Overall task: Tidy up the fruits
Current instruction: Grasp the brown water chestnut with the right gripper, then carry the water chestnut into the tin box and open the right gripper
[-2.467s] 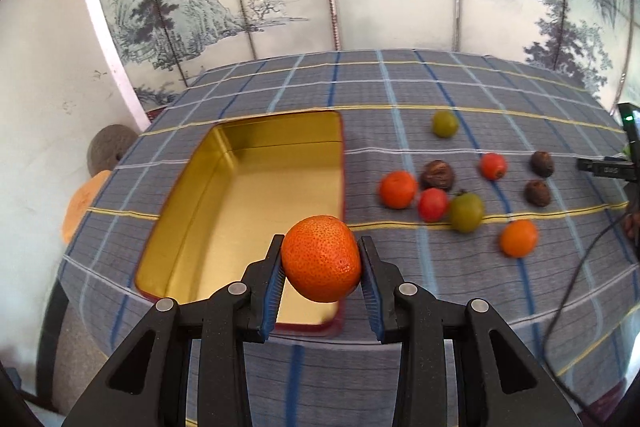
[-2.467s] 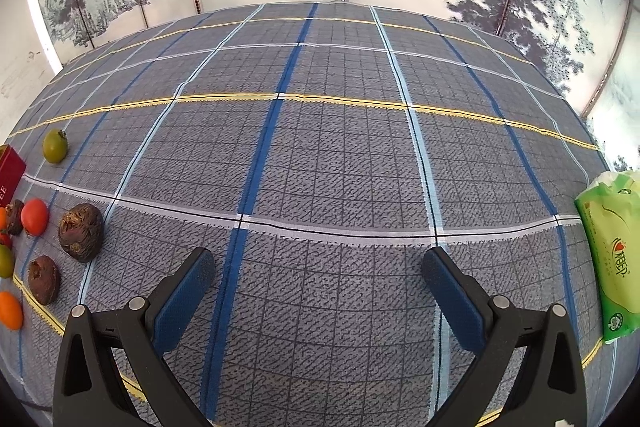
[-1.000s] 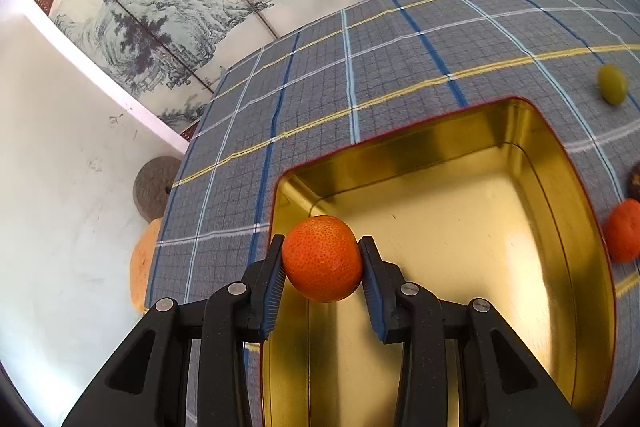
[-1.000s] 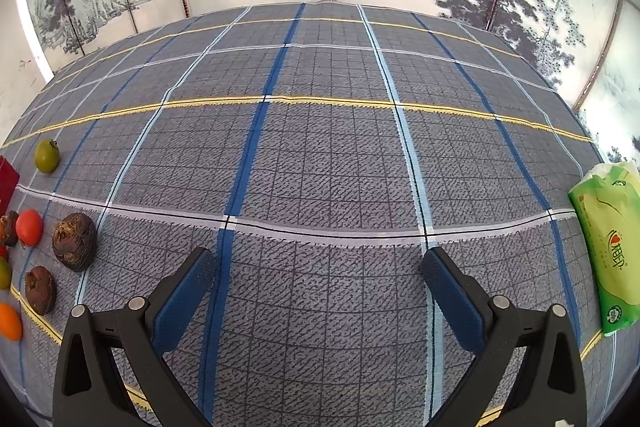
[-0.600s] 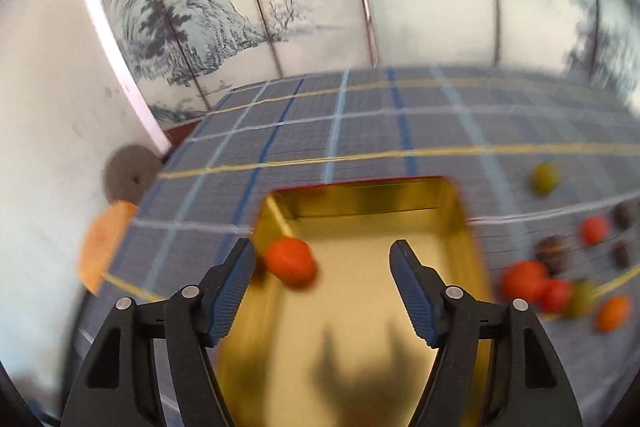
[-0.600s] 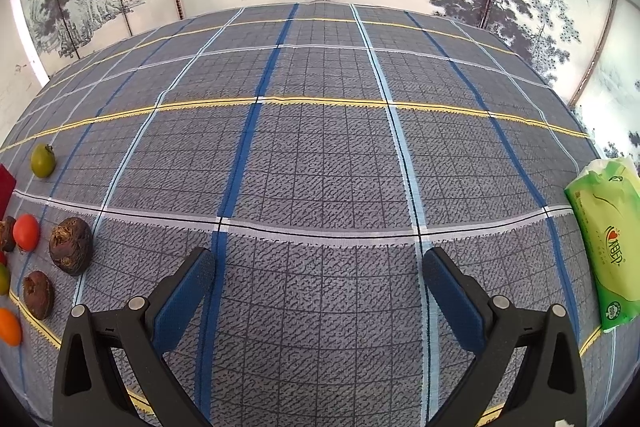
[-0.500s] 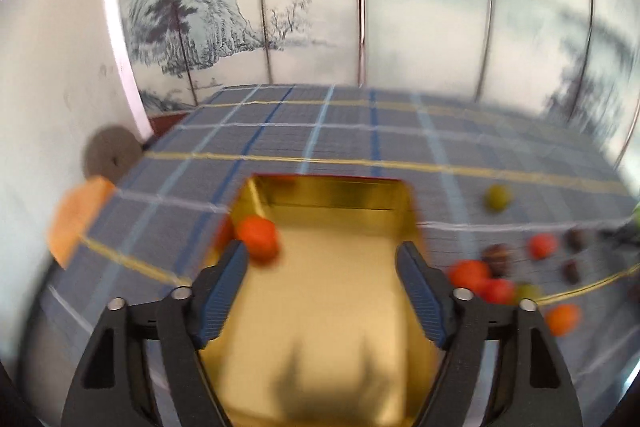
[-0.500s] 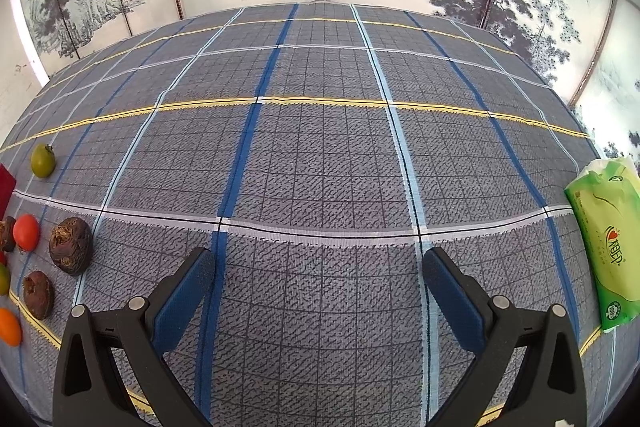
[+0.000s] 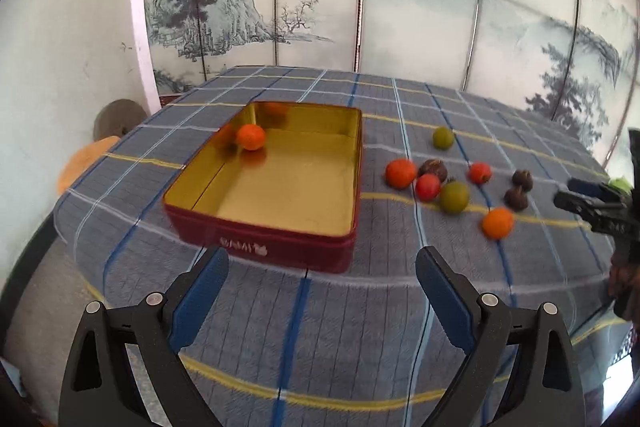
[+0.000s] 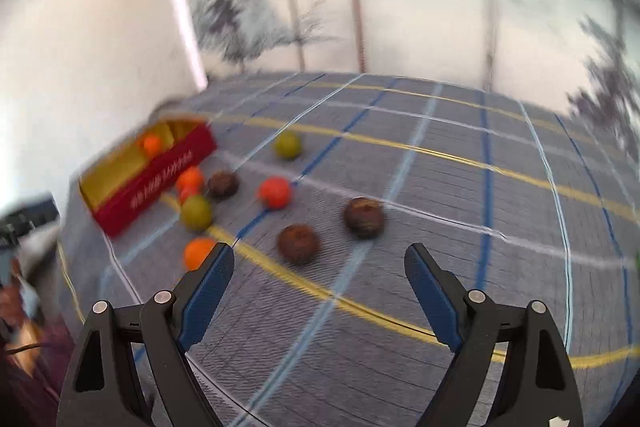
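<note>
I see a tin box on the table, to the left. One small fruit sits inside it, in the far left corner. The other fruits lie on the cloth just right of the box, close together.

A grey-blue plaid tablecloth with yellow, white and blue lines spreads beneath and ahead of the gripper. Beyond its far edge stands a folding screen of pale panels painted with an ink landscape of pines and mountains. To the far left, past the cloth's edge, a round grey cushion sits by the white wall, with a flat orange cushion just in front of it.
</note>
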